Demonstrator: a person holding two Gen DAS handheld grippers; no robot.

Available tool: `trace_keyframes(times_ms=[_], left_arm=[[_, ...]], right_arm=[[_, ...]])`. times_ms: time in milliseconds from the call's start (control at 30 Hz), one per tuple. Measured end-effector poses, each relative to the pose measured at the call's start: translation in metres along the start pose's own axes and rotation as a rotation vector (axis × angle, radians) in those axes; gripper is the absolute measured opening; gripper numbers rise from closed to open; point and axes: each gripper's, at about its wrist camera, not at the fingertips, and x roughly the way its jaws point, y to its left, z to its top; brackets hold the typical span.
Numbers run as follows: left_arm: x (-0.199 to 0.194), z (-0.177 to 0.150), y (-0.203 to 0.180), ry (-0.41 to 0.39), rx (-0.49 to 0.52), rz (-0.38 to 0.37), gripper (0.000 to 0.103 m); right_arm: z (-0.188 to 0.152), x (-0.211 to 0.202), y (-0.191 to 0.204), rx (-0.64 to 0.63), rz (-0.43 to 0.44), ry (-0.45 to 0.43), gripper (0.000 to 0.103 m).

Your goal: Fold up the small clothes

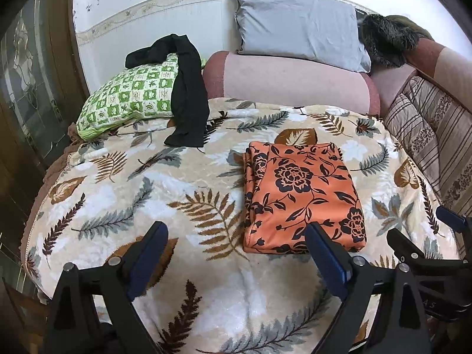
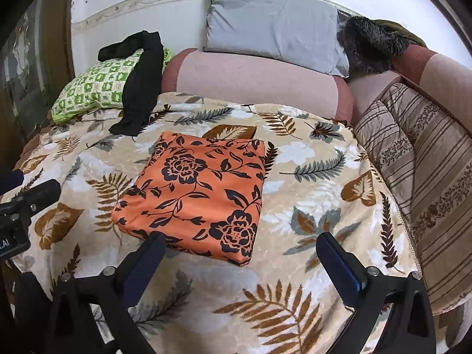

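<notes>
An orange garment with black flowers (image 1: 301,194) (image 2: 200,191) lies folded into a neat rectangle on the leaf-patterned blanket (image 1: 147,194) (image 2: 309,183). My left gripper (image 1: 236,230) hovers open just in front of it, its right finger by the fold's near edge, nothing held. My right gripper (image 2: 242,242) is open too, straddling the garment's near right corner without touching it. A black garment (image 1: 185,94) (image 2: 141,88) is draped over a green checked pillow (image 1: 126,97) (image 2: 91,88) at the back left. In the left wrist view the right gripper (image 1: 442,236) shows at the right edge.
A pink bolster (image 1: 289,79) (image 2: 256,79) and a grey pillow (image 1: 298,26) (image 2: 274,26) line the back wall. A striped cushion (image 1: 430,138) (image 2: 427,177) stands at the right. A dark furry item (image 1: 386,38) (image 2: 371,44) sits in the back right corner. The left gripper (image 2: 17,203) juts in at left.
</notes>
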Motion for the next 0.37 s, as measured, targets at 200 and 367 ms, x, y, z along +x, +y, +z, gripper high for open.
trace_keyframes(times_ms=[200,367], left_arm=[[0.0051,0.0039,0.0009,0.0,-0.008,-0.025,0.099],[0.0095,0.0071,-0.0014,-0.008,-0.006,-0.036,0.101]], right_arm=[[0.0035,0.0029,0.0042,-0.01,0.002,-0.004,0.103],[0.0063,0.0079,0.0061,-0.015,0.0,-0.003,0.103]])
